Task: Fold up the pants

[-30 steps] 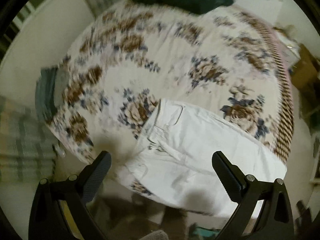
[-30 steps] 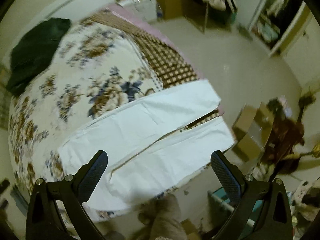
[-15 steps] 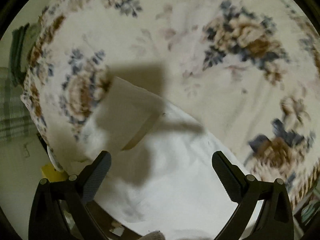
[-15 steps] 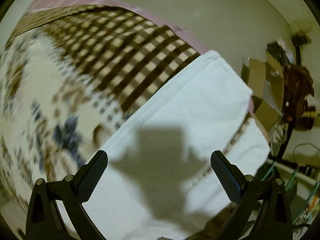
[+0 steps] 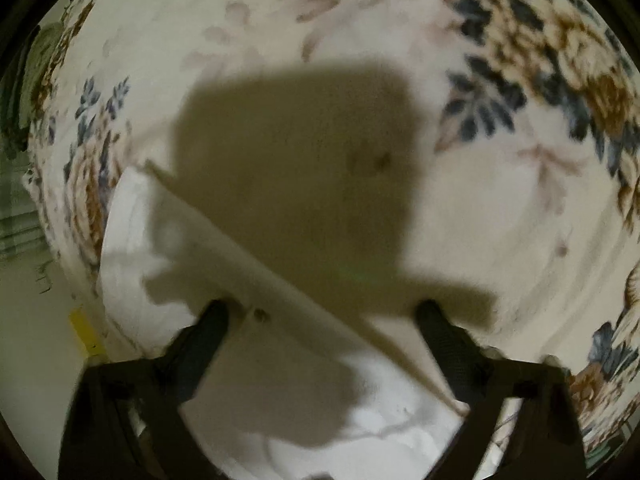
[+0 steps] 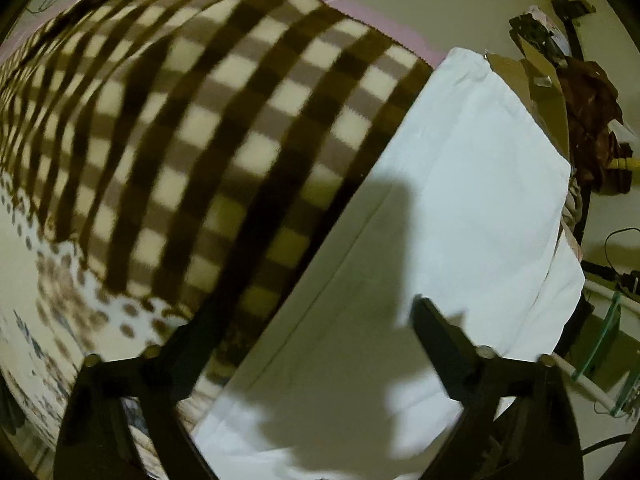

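A bedroom in a home is shown. A bed is covered with a flowered blanket (image 5: 500, 208) that has a brown checked border (image 6: 224, 128), and a cardboard box (image 6: 540, 92) and cables (image 6: 612, 248) are seen on the floor beside it.

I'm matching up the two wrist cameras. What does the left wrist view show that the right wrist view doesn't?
Only the left shows the waistband edge on the floral blanket. Only the right shows the leg hems, the checked border and a cardboard box. Both share the white pants and an open gripper: left, right.
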Available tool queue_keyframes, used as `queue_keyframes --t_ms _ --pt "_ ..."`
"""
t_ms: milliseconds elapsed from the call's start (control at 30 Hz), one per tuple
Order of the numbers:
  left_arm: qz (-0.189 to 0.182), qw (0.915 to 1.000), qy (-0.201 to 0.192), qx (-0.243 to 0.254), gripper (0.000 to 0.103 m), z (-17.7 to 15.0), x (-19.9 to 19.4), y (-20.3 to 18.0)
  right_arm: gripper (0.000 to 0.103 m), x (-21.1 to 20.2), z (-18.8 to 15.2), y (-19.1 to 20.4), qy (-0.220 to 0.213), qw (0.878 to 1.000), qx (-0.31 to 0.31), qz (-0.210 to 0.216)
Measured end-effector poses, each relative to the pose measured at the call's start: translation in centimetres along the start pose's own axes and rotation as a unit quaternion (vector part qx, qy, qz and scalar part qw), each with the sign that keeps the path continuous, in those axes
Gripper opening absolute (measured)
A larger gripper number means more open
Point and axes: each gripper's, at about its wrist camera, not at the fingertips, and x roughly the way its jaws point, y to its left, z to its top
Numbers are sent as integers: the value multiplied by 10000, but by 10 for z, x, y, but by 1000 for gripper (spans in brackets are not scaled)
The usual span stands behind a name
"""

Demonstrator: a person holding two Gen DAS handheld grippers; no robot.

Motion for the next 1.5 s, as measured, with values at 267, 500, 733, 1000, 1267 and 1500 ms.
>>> queue_keyframes --t_ms 267,500,733,1000,1267,1500 --pt "-788 9955 -509 -123 18 -4 -40 49 8 -12 4 -17 -115 9999 -116 34" --pt "-1705 9809 -934 -70 16 -25 -112 95 4 -53 -16 -27 -668 9963 -469 263" --pt "-2632 9554 -1336 111 16 -107 -135 183 4 -131 -59 -98 -1140 9865 -612 1004" --pt "-2906 9462 -1351 442 16 -181 -98 263 4 -157 -141 -221 -1459 9792 -642 1256" --pt "-2386 9656 -986 297 16 -224 11 317 4 -67 -180 -314 -1138 9889 -388 870" --pt "-2023 9763 -751 185 5 -235 83 329 4 12 -188 -347 -874 9929 -391 703"
